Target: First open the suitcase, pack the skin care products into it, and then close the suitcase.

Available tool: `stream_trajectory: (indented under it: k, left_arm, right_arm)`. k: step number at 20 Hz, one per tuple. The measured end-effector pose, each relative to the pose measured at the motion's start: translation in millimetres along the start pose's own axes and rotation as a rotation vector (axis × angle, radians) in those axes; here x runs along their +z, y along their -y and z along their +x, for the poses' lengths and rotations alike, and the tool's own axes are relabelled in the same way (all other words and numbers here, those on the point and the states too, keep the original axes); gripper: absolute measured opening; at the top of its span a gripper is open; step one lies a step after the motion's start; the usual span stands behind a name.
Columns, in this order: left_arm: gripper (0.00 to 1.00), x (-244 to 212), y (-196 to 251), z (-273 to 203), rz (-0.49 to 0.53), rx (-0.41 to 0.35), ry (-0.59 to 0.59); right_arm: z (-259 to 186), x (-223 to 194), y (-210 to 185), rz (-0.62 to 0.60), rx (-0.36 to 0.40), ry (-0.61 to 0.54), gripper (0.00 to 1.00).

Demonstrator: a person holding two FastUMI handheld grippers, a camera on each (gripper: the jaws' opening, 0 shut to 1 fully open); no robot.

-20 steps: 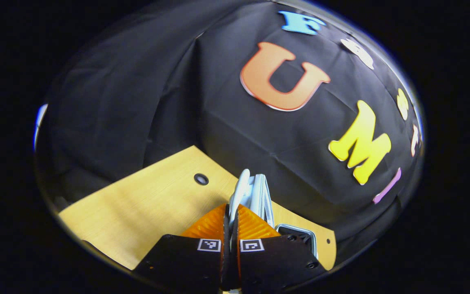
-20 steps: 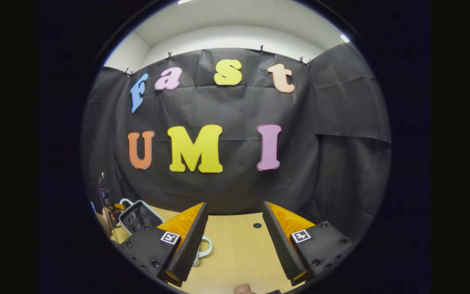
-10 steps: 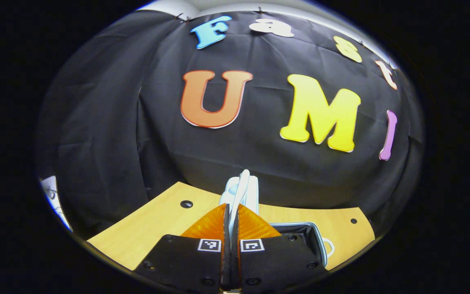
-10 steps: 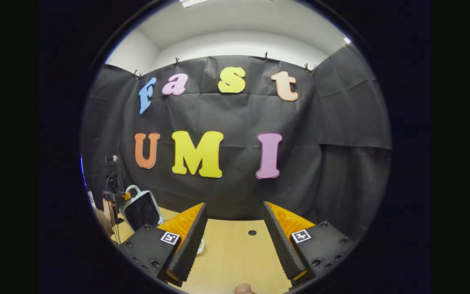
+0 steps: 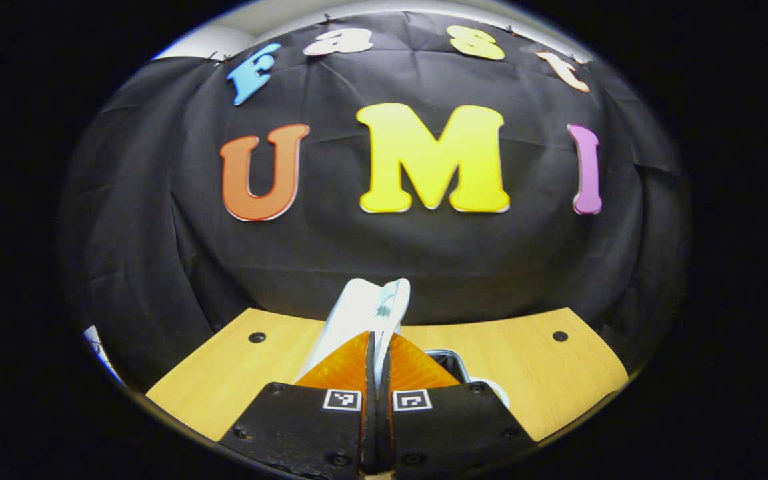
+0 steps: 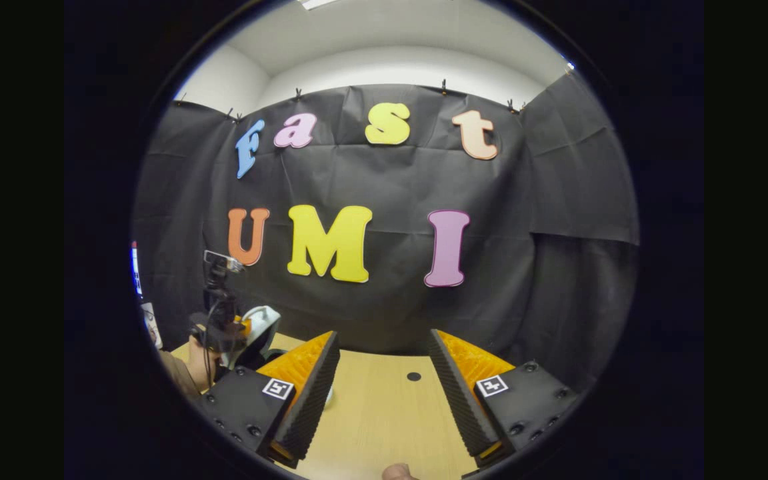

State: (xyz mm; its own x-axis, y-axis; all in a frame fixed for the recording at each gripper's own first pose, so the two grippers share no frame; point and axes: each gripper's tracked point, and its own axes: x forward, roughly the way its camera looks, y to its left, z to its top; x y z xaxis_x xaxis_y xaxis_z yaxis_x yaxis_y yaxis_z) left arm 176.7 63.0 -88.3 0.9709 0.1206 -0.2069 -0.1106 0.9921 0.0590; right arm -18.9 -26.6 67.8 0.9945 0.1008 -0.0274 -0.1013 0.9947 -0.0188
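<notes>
Gripping the pale suitcase lid (image 5: 365, 308) by its edge, the left gripper (image 5: 377, 347) is holding its fingers nearly closed on the thin rim, which is rising straight ahead of them with its long axis running up and away. Just beyond and right of the fingers, the dark-lined suitcase base (image 5: 454, 363) is lying flat on the counter (image 5: 531, 380), so the lid is standing raised above it. The right gripper (image 6: 384, 373) is hanging with fingers spread wide and empty over bare counter, with the suitcase well off to its left, where the lid is showing beside the left gripper; the left hand is clearly nearer. The shell is looking smooth, hard and rounded; the counter is light wood grain with small dark holes (image 5: 560, 336). No skin care products are identifiable.
</notes>
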Motion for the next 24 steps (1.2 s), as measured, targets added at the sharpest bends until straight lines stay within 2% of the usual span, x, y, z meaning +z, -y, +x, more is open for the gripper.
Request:
stream_trajectory:
  k: [4,9,12,16,17,19,20,23,24]
  left_arm:
    - [0.04,-37,67,10,0.1,-0.057,-0.052]
    - [0.04,-96,122,27,0.213,-0.11,-0.144]
    - [0.03,-123,136,40,0.3,-0.108,-0.188]
    - [0.06,-145,139,53,0.322,-0.091,-0.24]
    - [0.08,-149,142,50,0.317,-0.094,-0.249]
    - [0.21,-147,148,45,0.258,-0.12,-0.26]
    - [0.35,-145,150,40,0.203,-0.144,-0.271]
    - [0.58,-105,134,21,0.092,-0.14,-0.21]
    - [0.58,-87,127,11,0.062,-0.139,-0.187]
  right_arm:
    - [5,-14,8,0.001,-0.015,-0.04,0.81]
    - [1,-38,19,-0.018,-0.026,-0.095,0.8]
    - [0,-53,34,-0.036,-0.045,-0.132,0.8]
    - [-4,-63,64,-0.021,-0.101,-0.162,0.8]
    - [-2,-63,70,-0.02,-0.111,-0.163,0.8]
    - [1,-62,78,-0.026,-0.134,-0.162,0.81]
    - [4,-61,82,-0.02,-0.146,-0.162,0.81]
    - [12,-58,77,0.017,-0.152,-0.164,0.8]
    - [17,-57,72,0.024,-0.147,-0.162,0.81]
